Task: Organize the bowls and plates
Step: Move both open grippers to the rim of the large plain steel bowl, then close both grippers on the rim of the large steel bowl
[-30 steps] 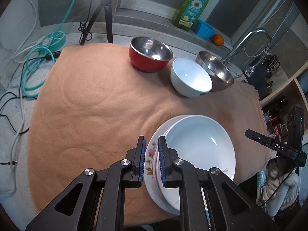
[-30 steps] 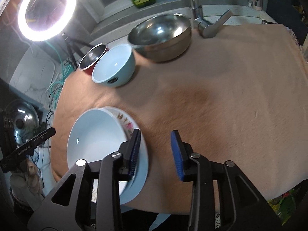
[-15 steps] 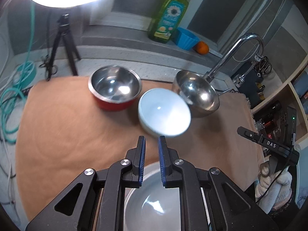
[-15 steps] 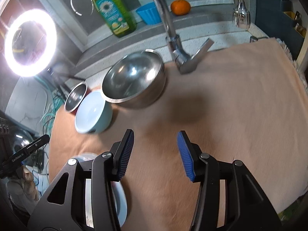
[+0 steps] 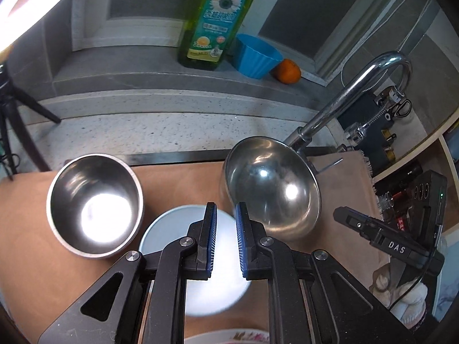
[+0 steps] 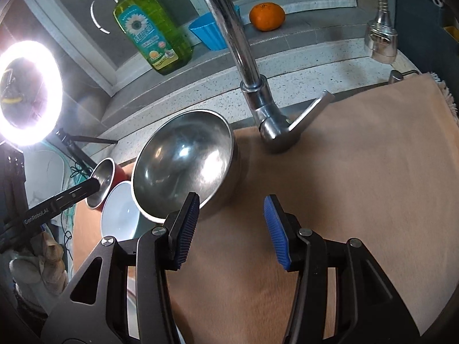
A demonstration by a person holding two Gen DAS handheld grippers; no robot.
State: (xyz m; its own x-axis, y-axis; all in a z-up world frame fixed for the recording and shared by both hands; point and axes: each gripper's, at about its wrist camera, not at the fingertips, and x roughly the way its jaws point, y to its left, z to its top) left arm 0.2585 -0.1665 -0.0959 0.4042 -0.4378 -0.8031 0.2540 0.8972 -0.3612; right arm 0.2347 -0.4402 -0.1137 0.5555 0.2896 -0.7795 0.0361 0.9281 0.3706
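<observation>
On a tan cloth (image 5: 178, 183) stand three bowls: a red bowl with a steel inside (image 5: 94, 205), a light blue bowl (image 5: 172, 229) and a large steel bowl (image 5: 272, 186). My left gripper (image 5: 225, 215) hovers over the far rim of the light blue bowl, jaws slightly apart and empty. A flowered plate's rim (image 5: 229, 336) shows at the bottom edge. In the right wrist view my right gripper (image 6: 231, 209) is open and empty, its left finger at the near rim of the large steel bowl (image 6: 183, 166). The light blue bowl (image 6: 117, 212) and red bowl (image 6: 104, 182) lie left of it.
A chrome tap (image 6: 258, 97) stands just behind the large steel bowl. A green soap bottle (image 5: 218, 20), blue cup (image 5: 255, 54) and orange (image 5: 288, 70) sit on the back ledge. A ring light (image 6: 28, 91) on a tripod stands at left. Shelves (image 5: 416, 189) lie at right.
Both grippers have moved forward from the stacked plates toward the bowls. The left jaws have opened slightly; the right jaws have widened. The plates have dropped almost out of view.
</observation>
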